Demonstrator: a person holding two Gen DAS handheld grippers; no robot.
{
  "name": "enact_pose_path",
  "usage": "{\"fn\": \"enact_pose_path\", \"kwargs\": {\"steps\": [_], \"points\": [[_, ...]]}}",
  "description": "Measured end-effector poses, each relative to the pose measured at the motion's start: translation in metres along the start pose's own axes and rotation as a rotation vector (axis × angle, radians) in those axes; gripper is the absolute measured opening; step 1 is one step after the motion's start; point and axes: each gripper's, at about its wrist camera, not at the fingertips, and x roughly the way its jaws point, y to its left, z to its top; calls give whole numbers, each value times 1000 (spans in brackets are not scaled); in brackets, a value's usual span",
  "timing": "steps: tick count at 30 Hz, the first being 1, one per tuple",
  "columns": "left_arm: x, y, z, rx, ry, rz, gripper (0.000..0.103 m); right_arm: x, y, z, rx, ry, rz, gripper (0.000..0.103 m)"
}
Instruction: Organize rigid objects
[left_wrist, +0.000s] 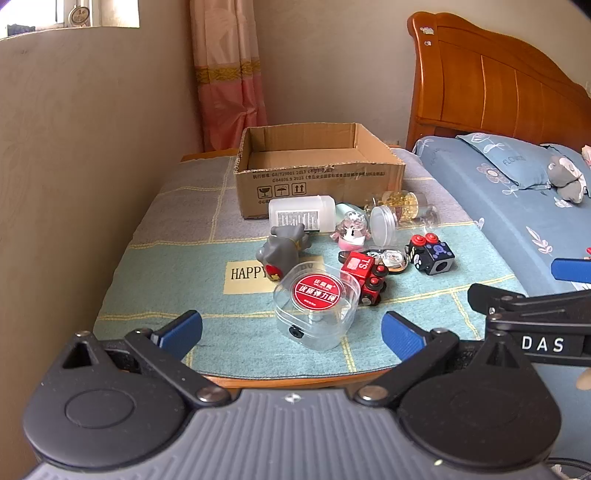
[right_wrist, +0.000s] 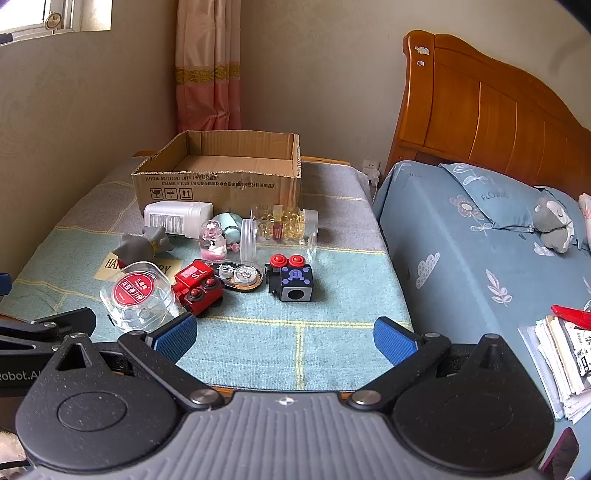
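On the cloth-covered table (right_wrist: 332, 332), your left gripper (left_wrist: 291, 332) and right gripper (right_wrist: 286, 341) hover spread wide, pinching nothing. Just beyond your left fingertips sits the clear round case with a red label (left_wrist: 317, 310), touching the red toy train (left_wrist: 364, 275). The black button cube (right_wrist: 291, 282) stands apart, ahead of your right gripper. Behind the clutter waits the open cardboard box (right_wrist: 218, 186).

small toys and jars (left_wrist: 354, 240) lie before open cardboard box (left_wrist: 317, 173).
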Motion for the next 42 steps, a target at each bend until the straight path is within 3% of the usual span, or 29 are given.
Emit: {"fn": "enact_pose_path", "kwargs": {"steps": [24,35,42], "points": [[3,-1,2,27,-8,-15,102,0,0,0,-14,-3,-4,103],[13,2,10,107,-19,-55,102,7,-1,8,-39,1,27,103],[36,7,8,180,13,-133,102,18,-9,11,-66,-18,75,103]]}}
